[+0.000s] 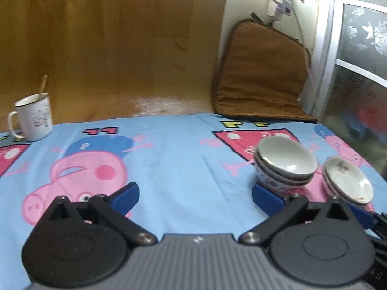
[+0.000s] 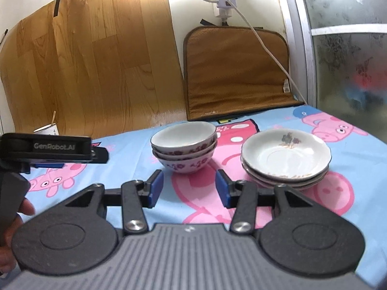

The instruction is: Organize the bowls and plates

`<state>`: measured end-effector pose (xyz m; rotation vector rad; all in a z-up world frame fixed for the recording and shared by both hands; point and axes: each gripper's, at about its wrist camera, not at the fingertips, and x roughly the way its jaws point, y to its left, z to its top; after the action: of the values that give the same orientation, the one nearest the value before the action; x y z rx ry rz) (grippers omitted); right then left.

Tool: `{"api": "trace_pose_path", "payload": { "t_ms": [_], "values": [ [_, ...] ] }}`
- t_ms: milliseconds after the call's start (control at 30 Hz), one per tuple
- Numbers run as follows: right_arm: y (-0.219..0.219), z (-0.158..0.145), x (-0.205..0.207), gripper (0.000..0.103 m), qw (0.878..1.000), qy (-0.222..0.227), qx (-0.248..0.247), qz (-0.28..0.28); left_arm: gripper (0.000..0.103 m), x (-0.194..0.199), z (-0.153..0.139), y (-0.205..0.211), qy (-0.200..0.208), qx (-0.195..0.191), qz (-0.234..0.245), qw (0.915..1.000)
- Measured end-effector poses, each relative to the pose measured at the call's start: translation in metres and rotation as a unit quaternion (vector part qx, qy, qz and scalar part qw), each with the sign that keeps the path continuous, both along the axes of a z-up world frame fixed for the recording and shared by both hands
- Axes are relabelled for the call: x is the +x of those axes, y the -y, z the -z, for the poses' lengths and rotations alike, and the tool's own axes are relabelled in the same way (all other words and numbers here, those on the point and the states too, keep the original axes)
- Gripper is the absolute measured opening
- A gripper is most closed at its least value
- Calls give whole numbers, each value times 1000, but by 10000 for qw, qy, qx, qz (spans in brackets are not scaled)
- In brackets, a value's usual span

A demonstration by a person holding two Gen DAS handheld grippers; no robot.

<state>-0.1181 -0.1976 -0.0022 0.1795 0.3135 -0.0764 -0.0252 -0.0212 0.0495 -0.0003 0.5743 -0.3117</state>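
Both claws are empty: left gripper [image 1: 194, 194] opened fully wide, right gripper [image 2: 188, 188] half open. On the cartoon cloth [image 2: 350, 145], nested plates [image 2: 285, 154] and nested bowls [image 2: 184, 145] stand side by side, apparently already sorted by kind. A mug [image 1: 33, 117] stands well apart.

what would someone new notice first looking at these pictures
The bright blue cartoon-pig tablecloth fills both views. Near the middle of the right wrist view stands a stack of white floral-patterned ceramic bowls, and apart from it, to its right, a stack of white scalloped plates with a flower motif. A white enamel mug holding a wooden stick sits alone at the far left edge of the left wrist view.
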Motion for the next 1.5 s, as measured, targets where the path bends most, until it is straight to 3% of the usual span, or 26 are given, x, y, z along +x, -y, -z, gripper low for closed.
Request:
{"api": "trace_pose_path", "payload": {
  "t_ms": [100, 233, 467, 633, 800, 967, 1167, 1333, 1500],
  "values": [
    [-1, 1, -2, 54, 10000, -35, 60, -44, 103, -2, 1, 0, -129, 105, -94, 9998],
    [-4, 1, -9, 66, 10000, 68, 47, -49, 103, -6, 5, 1, -281, 92, -98, 9995],
    [2, 4, -12, 75, 9995, 25, 316, -37, 103, -10, 14, 6, -487, 306, -166, 9982],
    [11, 4, -14, 90, 9978, 57, 652, -115, 103, -12, 14, 9, -448, 422, -302, 9976],
    [14, 6, -16, 95, 9975, 125, 683, -134, 103, -18, 16, 17, -120, 743, -453, 9961],
    [16, 9, -25, 103, 9968, 378, 681, 167, 103, -15, 21, 19, -337, 647, -316, 9968],
    [22, 13, -37, 103, 9912, 832, 803, 642, 103, -24, 16, 27, 20, 907, -431, 9949],
    [27, 13, -35, 103, 9919, 689, 896, 581, 103, -35, 8, 39, 282, 1204, -450, 9913],
    [31, 13, -33, 103, 9925, 527, 914, 623, 103, -41, 6, 45, 214, 1113, -244, 9933]
  ]
}}
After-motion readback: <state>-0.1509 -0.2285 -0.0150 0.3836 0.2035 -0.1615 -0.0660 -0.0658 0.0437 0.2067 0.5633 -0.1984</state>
